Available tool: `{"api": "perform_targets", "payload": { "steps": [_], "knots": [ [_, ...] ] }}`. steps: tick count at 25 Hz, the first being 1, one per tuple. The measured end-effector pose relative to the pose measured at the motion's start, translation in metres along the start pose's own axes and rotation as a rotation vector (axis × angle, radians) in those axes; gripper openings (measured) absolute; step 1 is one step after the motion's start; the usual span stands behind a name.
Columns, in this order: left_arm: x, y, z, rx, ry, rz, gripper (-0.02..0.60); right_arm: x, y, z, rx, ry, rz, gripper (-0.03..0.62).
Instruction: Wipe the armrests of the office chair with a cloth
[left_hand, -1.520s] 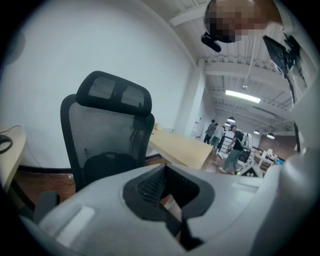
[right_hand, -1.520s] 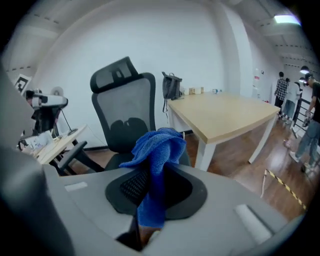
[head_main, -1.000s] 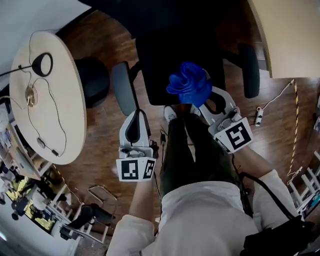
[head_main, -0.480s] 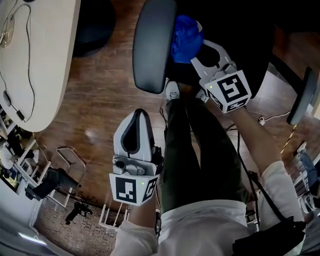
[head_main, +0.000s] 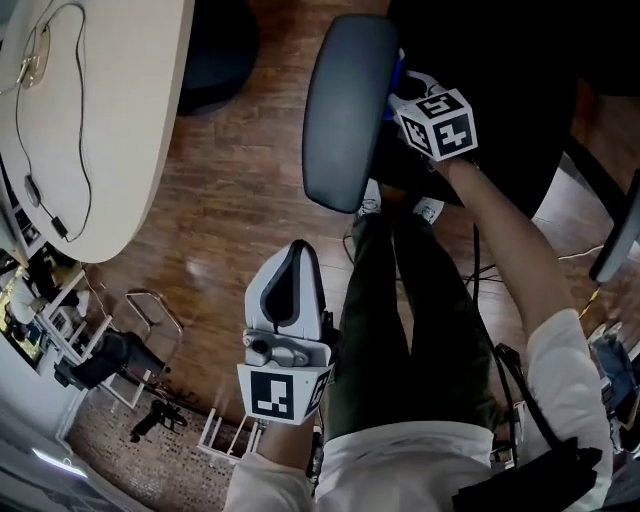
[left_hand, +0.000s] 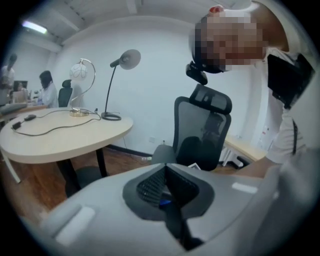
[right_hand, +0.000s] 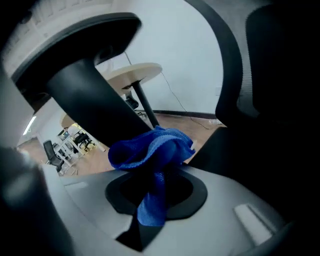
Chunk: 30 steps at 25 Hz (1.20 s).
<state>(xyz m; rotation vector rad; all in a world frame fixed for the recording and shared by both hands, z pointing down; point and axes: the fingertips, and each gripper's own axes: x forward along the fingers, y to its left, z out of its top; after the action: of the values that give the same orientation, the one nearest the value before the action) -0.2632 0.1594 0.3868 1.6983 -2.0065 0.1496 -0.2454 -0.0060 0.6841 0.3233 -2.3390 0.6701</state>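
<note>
Two grippers: one in each of the person's hands, well apart from each other in the head view.
Left gripper (head_main: 298, 258): at 6 o'clock from the middle of the head view, over the wooden floor (head_main: 230, 200) and just beside the person's leg (head_main: 385, 300).
Left fingers: pressed together with nothing between them; the left gripper view looks past them to the office chair (left_hand: 202, 127), a round table (left_hand: 60, 135) and a desk lamp (left_hand: 122, 60).
Right gripper (head_main: 408, 82): at 12 o'clock in the head view, its tips tucked against the right edge of the near armrest (head_main: 345, 110).
Right fingers: pinching the cloth (right_hand: 150, 150), as the right gripper view shows.
Cloth: blue and bunched above the jaws, with a tail hanging down between them; it sits just under the armrest's dark support post (right_hand: 95, 105). Whether it touches the post cannot be told.
Cloth in head view: only a blue sliver shows, at 3 o'clock of the armrest pad.
Far armrest (head_main: 615, 235): at 3 o'clock in the head view, at the picture's edge and well apart from both grippers.
Table in head view: at 10 o'clock, a cable lying on it.
</note>
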Motion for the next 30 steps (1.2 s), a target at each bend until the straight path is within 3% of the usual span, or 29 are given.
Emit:
{"api": "perform_targets", "payload": {
  "steps": [4, 7, 11, 16, 19, 21, 27, 30],
  "knots": [
    [0.003, 0.004, 0.004, 0.083, 0.032, 0.003, -0.009, 0.010, -0.006, -0.004, 0.060, -0.015, -0.021, 0.069],
    [0.016, -0.010, 0.005, 0.071, 0.044, -0.036, -0.009, -0.029, -0.003, 0.017, 0.098, -0.145, -0.053, 0.069],
    [0.043, -0.043, 0.012, 0.099, 0.044, -0.148, -0.009, -0.163, 0.005, 0.058, 0.087, -0.463, -0.177, 0.069],
    [0.081, -0.122, 0.006, 0.186, 0.079, -0.328, -0.009, -0.330, -0.024, 0.025, 0.137, -0.639, -0.434, 0.069],
    [0.104, -0.179, -0.002, 0.243, 0.107, -0.479, -0.008, -0.391, -0.045, -0.016, 0.188, -0.672, -0.615, 0.069],
    [0.112, -0.218, -0.010, 0.254, 0.127, -0.549, -0.009, -0.413, -0.060, -0.049, 0.239, -0.664, -0.687, 0.069],
    [0.118, -0.308, -0.043, 0.345, 0.207, -0.744, -0.009, -0.439, -0.085, -0.119, 0.363, -0.654, -0.801, 0.069],
    [0.117, -0.323, -0.063, 0.366, 0.240, -0.772, -0.009, -0.418, -0.100, -0.151, 0.403, -0.588, -0.826, 0.069]
  ]
}}
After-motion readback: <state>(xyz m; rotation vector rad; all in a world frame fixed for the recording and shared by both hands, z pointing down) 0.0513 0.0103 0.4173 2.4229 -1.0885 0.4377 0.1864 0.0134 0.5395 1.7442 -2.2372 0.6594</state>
